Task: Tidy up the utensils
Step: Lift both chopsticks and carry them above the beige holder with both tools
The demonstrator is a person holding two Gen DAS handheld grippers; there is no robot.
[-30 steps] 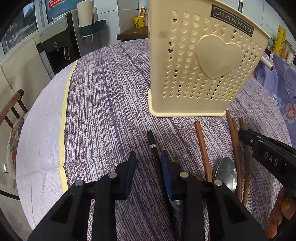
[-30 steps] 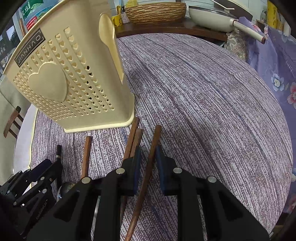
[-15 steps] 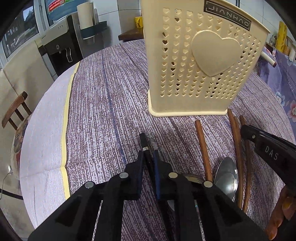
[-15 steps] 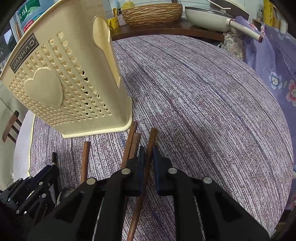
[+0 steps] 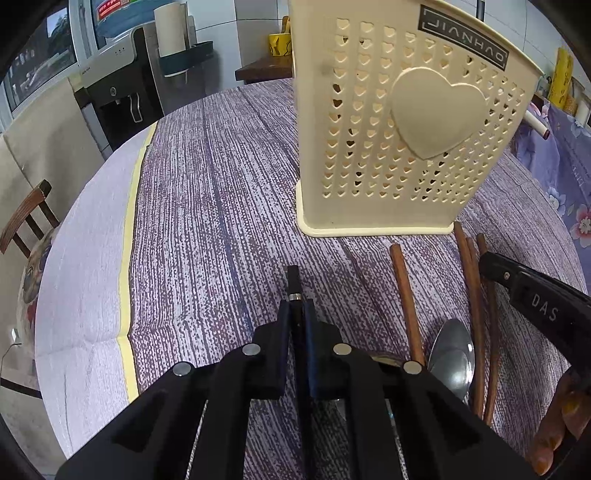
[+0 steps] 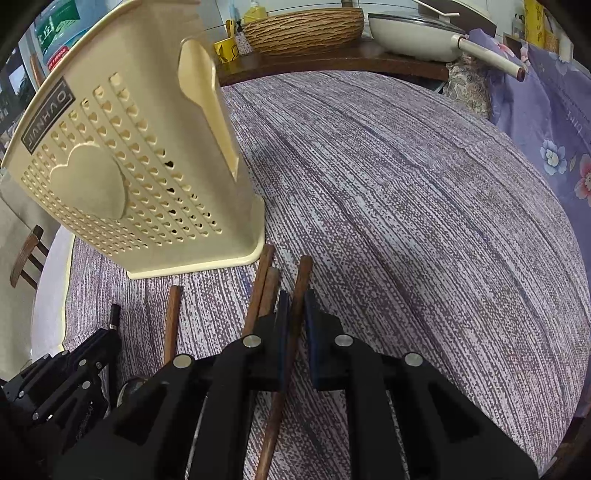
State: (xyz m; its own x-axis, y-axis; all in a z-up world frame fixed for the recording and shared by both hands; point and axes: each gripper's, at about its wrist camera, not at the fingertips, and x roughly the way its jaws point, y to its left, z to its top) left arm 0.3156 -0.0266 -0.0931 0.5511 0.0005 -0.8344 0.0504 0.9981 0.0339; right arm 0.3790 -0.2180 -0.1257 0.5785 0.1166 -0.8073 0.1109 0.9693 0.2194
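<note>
left tool [image 5: 295,314]: clenched on black-handled utensil [image 5: 293,280], blue pads tight against both sides of the handle; tool low over counter [image 5: 221,221].
black-handled utensil: thin black handle with a small silver band near the end, tip poking out past the pads toward the holder; its other end hidden under the tool, type not clear.
right tool [image 6: 294,306]: clenched on right chopstick [image 6: 301,280]; stick ran between the pads and on under the tool body.
right chopstick: reddish-brown wood, round, blunt end pointing toward the holder, apart from the holder base.
chopstick pair [image 6: 264,284]: two brown sticks side by side, just left of the right tool, the longer one reaching the holder's base corner.
single chopstick [image 5: 404,295]: same brown wood, lay alone on counter between the black handle and the pair, end near the holder base.
spoon [image 5: 452,354]: shiny steel bowl facing up, lay between single chopstick and the pair; handle hidden.
utensil holder [image 5: 406,129]: cream plastic, upright on counter, heart-shaped perforations, big raised heart on front, black label at rim, flared base; just beyond the stick ends.
counter: round, covered with purple-white streaked cloth, pale yellow stripe on left side.
background: woven basket [image 6: 303,26] and white pan [image 6: 417,33] on dark shelf behind.
</note>
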